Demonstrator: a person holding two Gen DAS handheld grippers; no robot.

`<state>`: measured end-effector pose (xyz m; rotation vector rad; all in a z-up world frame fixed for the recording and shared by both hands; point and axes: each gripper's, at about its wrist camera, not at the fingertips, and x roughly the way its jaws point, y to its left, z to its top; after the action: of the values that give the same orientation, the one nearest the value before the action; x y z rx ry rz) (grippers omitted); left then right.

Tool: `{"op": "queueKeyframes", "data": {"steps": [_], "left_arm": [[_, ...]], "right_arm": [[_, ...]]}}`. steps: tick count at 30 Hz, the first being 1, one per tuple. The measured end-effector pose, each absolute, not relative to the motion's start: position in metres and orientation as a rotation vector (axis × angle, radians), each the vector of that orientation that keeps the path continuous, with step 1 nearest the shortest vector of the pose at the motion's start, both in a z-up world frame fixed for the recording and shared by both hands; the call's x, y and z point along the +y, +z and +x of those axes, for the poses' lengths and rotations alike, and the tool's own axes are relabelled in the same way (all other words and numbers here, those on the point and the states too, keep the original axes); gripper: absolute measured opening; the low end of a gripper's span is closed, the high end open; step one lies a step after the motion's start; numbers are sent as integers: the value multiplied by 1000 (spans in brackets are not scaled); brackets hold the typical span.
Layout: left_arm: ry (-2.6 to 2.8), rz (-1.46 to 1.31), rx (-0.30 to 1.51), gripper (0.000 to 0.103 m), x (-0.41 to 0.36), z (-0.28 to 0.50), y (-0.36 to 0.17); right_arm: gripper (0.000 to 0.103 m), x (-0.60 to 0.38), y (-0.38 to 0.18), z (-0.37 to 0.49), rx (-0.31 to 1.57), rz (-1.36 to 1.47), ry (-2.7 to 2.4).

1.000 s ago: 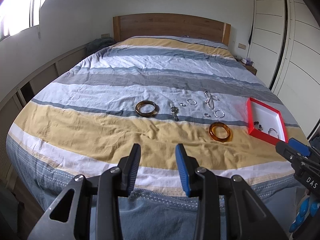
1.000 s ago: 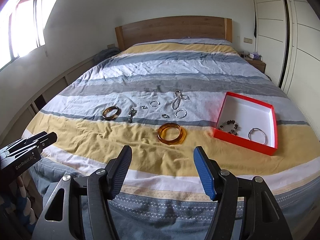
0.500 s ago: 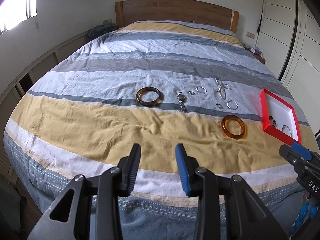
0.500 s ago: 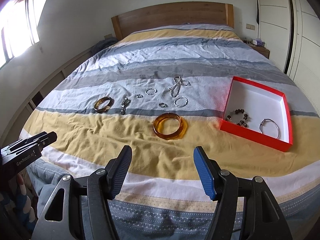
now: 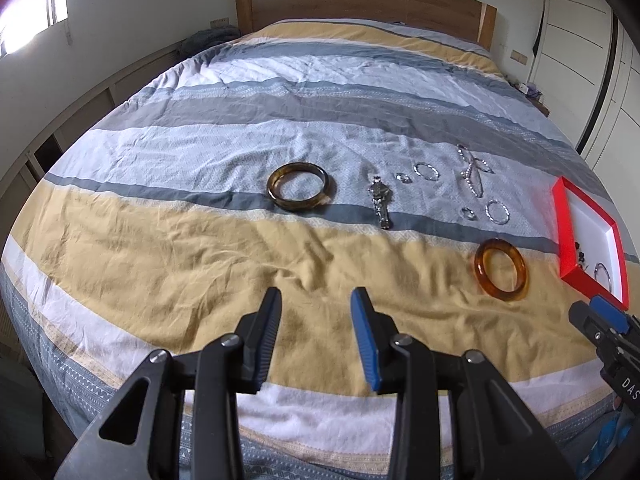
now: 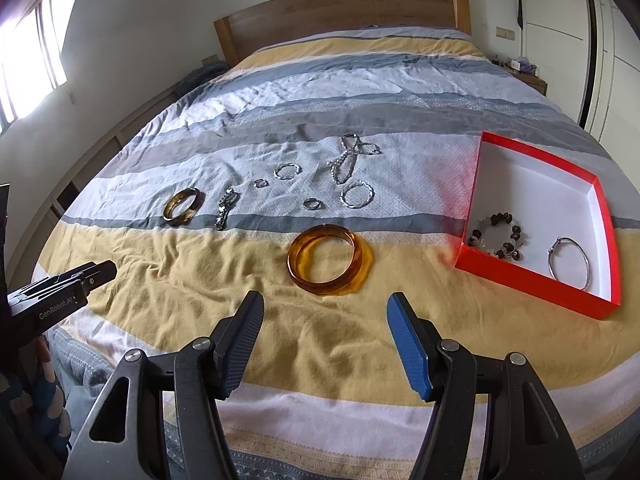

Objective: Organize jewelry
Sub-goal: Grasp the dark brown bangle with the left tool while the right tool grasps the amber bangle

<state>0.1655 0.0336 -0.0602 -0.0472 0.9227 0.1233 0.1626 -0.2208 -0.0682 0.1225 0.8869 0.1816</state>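
Note:
Jewelry lies on a striped bedspread. An amber bangle [image 6: 326, 261] [image 5: 501, 269] lies nearest, just ahead of my right gripper [image 6: 324, 320], which is open and empty. A darker brown bangle [image 5: 298, 186] [image 6: 182, 206], a silver watch [image 5: 380, 200] [image 6: 225, 208], several silver rings and hoops [image 6: 357, 195] and a bead chain [image 6: 348, 158] lie beyond. A red box [image 6: 532, 284] [image 5: 560, 216] at right holds a bead bracelet [image 6: 498, 236] and a silver bangle [image 6: 570, 262]. My left gripper [image 5: 316, 312] is open and empty above the yellow stripe.
The bed's wooden headboard [image 5: 360, 4] stands at the far end. A window [image 6: 28, 68] and low shelving are on the left, white wardrobe doors [image 6: 560, 40] on the right. The bed's near edge is just below both grippers.
Both grippers have moved forward and lower over the bed, so the jewelry and red box look closer. Both stay open and nothing on the bed has moved.

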Motion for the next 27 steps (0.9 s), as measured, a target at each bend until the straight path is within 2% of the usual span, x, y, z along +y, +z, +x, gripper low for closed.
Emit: {"op": "queueKeyframes", "data": {"steps": [14, 27], "left_arm": [[162, -74, 952, 34, 54, 206, -78], [227, -222, 921, 34, 121, 289, -87]], "right_arm": [[63, -216, -87, 199, 918, 125, 178], [63, -219, -104, 228, 949, 136, 133]]}}
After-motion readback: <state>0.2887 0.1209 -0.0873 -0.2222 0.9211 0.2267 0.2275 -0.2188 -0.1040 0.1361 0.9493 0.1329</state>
